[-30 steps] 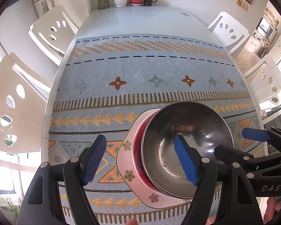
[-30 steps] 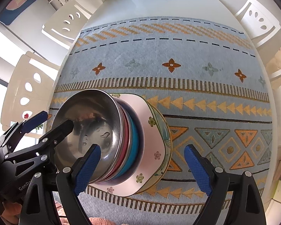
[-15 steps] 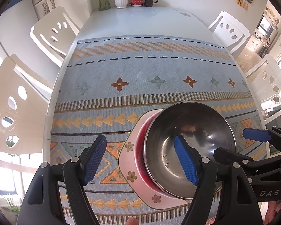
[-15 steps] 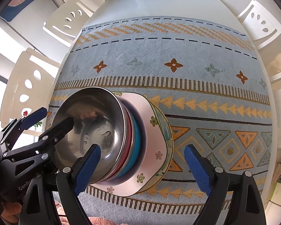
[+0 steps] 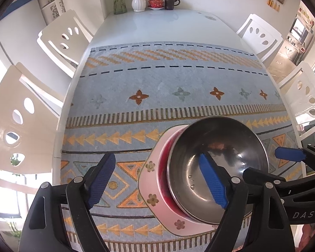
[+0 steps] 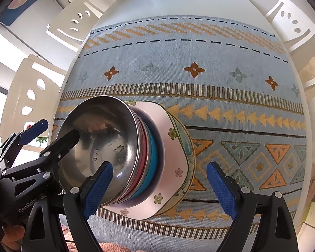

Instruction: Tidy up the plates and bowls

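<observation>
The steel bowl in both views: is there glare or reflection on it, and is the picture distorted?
Left wrist view: the steel bowl shows bright highlights and dark mirrored shapes inside; the tablecloth stripes bow from fisheye. Right wrist view: the bowl mirrors smeared reflections; sharp focus, corners vignetted black.

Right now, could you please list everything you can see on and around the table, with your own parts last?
Steel bowl: one, silver, top of the stack near the front edge.
Bowls under it: red and blue; exact count unclear.
Plates: pink flowered on a green-rimmed one, bottom of the stack.
Table runner: one, blue and orange, under the stack.
Table: one, white.
Vase: one, white, far end.
Lidded cup: one, red, beside the vase.
Mug: one, dark, beside the cup.
Chairs: four, white, around the table.
Left gripper: jaws open, empty.
Right gripper: jaws open, empty.
</observation>
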`<action>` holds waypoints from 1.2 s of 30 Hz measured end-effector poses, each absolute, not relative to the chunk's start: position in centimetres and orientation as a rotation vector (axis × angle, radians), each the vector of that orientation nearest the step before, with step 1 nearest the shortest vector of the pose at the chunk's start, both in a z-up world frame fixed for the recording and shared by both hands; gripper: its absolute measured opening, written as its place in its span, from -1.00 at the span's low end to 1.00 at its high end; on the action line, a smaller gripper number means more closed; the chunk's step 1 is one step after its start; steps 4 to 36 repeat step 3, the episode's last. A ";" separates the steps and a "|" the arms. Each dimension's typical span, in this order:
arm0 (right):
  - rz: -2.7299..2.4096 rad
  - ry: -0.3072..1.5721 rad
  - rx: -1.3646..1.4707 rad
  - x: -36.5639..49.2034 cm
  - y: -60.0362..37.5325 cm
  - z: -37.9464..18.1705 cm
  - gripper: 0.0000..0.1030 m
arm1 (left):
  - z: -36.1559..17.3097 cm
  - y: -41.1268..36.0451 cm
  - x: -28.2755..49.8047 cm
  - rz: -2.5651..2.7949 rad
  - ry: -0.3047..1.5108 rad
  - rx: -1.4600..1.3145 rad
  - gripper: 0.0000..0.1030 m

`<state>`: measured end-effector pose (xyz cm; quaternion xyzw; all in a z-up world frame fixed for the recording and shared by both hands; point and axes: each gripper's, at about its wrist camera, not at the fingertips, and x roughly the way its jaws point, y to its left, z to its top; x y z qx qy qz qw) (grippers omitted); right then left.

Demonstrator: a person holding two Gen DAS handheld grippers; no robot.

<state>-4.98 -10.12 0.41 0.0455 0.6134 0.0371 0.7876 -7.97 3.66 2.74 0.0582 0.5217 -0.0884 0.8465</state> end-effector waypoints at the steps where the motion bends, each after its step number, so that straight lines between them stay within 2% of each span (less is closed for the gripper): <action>1: 0.079 1.322 0.098 -5.0 -10.1 0.4 0.73 | 2.8 3.7 -7.9 -0.180 1.096 0.124 0.57; 36: 0.078 1.322 0.098 -5.0 -10.1 0.4 0.73 | 2.8 4.0 -7.9 -0.168 1.097 0.119 0.57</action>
